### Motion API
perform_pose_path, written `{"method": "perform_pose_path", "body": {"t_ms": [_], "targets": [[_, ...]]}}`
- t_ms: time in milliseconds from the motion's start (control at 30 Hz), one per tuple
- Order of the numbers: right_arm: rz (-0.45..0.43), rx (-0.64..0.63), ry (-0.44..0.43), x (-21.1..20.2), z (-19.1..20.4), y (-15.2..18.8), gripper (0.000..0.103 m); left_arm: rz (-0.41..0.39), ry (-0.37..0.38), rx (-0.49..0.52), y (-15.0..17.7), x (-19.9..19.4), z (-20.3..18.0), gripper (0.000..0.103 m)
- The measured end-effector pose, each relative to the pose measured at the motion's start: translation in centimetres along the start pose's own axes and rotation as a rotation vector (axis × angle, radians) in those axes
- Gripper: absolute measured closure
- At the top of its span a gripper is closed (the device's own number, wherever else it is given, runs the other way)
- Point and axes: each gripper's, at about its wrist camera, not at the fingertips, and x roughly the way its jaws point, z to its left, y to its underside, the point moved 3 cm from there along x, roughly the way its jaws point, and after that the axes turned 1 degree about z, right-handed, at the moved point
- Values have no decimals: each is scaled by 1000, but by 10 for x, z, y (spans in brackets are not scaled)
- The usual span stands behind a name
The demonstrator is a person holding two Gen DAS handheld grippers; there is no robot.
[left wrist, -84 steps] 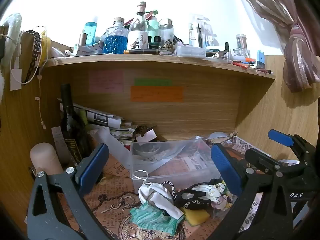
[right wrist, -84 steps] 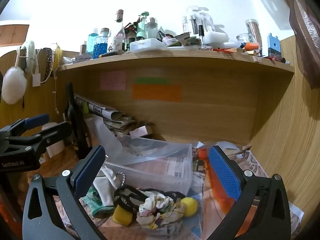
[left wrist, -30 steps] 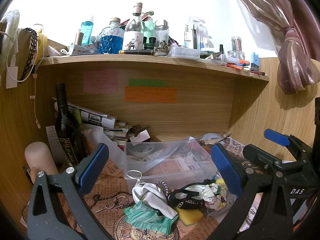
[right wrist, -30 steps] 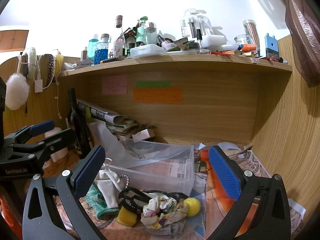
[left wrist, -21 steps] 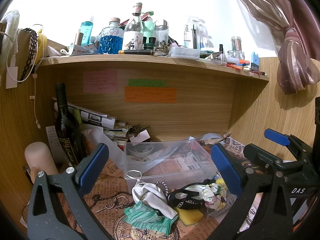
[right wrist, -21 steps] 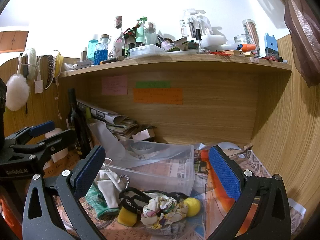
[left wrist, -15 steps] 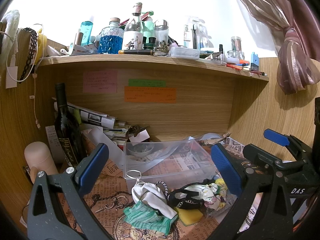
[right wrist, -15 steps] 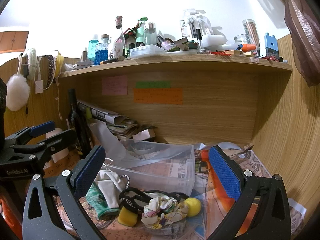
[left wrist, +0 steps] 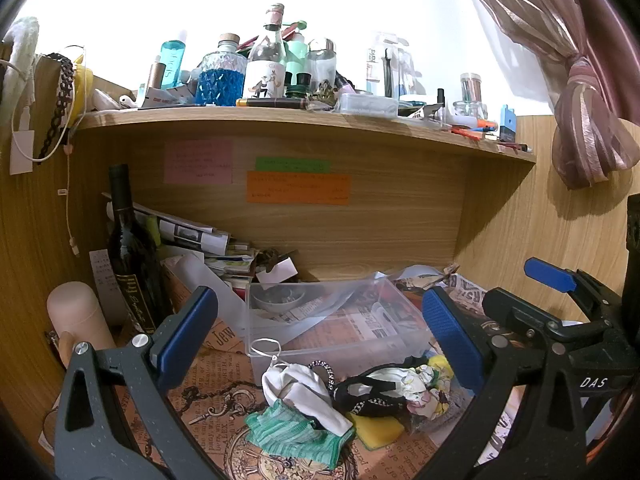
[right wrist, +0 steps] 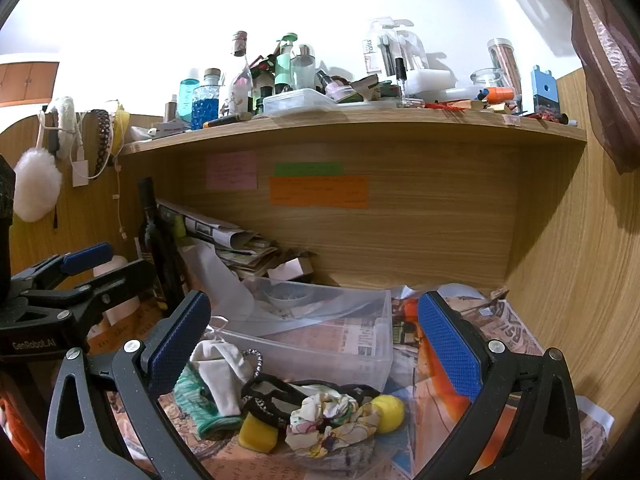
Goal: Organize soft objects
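Note:
A heap of soft things lies on the newspaper-covered desk in front of a clear plastic bin (left wrist: 320,320) (right wrist: 320,344): a green striped cloth (left wrist: 298,434) (right wrist: 192,404), a white cloth (left wrist: 304,388) (right wrist: 218,376), a black lace band (left wrist: 368,396) (right wrist: 272,394), a floral scrunchie (left wrist: 424,384) (right wrist: 328,420), a yellow sponge (left wrist: 376,430) (right wrist: 258,434) and a yellow ball (right wrist: 388,408). My left gripper (left wrist: 320,340) is open and empty above the heap. My right gripper (right wrist: 314,344) is open and empty, just to its right.
A dark wine bottle (left wrist: 130,256) and a pink cylinder (left wrist: 78,320) stand at the left. Rolled papers (left wrist: 188,232) lie against the back wall. A crowded shelf (left wrist: 304,120) of bottles hangs overhead. Wooden walls close in left and right.
Both grippers have pulled back and risen slightly over the last seconds; in the last second almost nothing moves. Both stay open and empty.

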Motion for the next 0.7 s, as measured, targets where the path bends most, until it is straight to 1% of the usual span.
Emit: {"method": "perform_pose_path", "body": {"t_ms": [200, 367, 533, 700], "targets": [[0, 1, -1, 0, 0, 0, 0, 8, 2, 0, 1, 0, 0, 0], [20, 3, -2, 4, -3, 4, 0, 54, -26, 8, 7, 7, 9, 0], [95, 11, 16, 15, -12, 20, 0, 136, -40, 0, 29, 17, 24, 0], [201, 35, 13, 27, -27, 48, 0, 272, -31, -44, 61, 37, 43, 0]]}}
